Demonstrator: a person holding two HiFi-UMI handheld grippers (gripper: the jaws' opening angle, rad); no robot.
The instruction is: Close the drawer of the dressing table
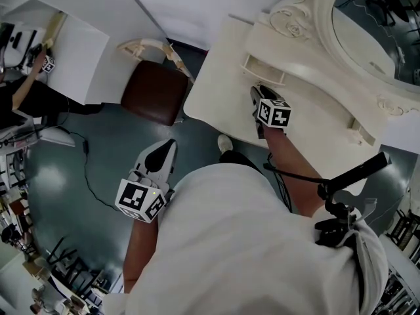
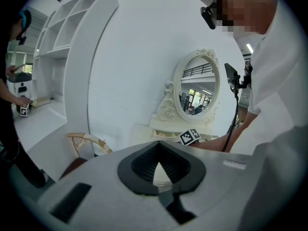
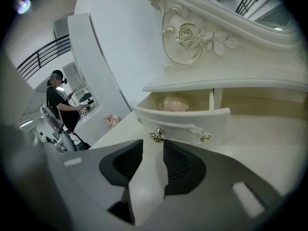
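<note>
A small cream drawer [image 3: 183, 121] of the dressing table [image 1: 216, 84] stands pulled out below the carved mirror frame. It has two metal knobs [image 3: 157, 135] on its front and a pinkish object [image 3: 175, 103] inside. My right gripper [image 3: 153, 143] is open just in front of the left knob, with nothing between its fingers. In the head view the right gripper [image 1: 256, 90] hovers over the tabletop beside the drawer [image 1: 262, 67]. My left gripper [image 1: 170, 144] hangs shut and empty off the table's left side above the floor; the left gripper [image 2: 159, 144] points toward the table from afar.
A chair with a brown seat [image 1: 154, 90] stands left of the table. The oval mirror [image 1: 374, 31] rises at the table's back. Another person [image 1: 26, 90] works at a white counter far left. A black stand [image 1: 341, 182] is at my right side.
</note>
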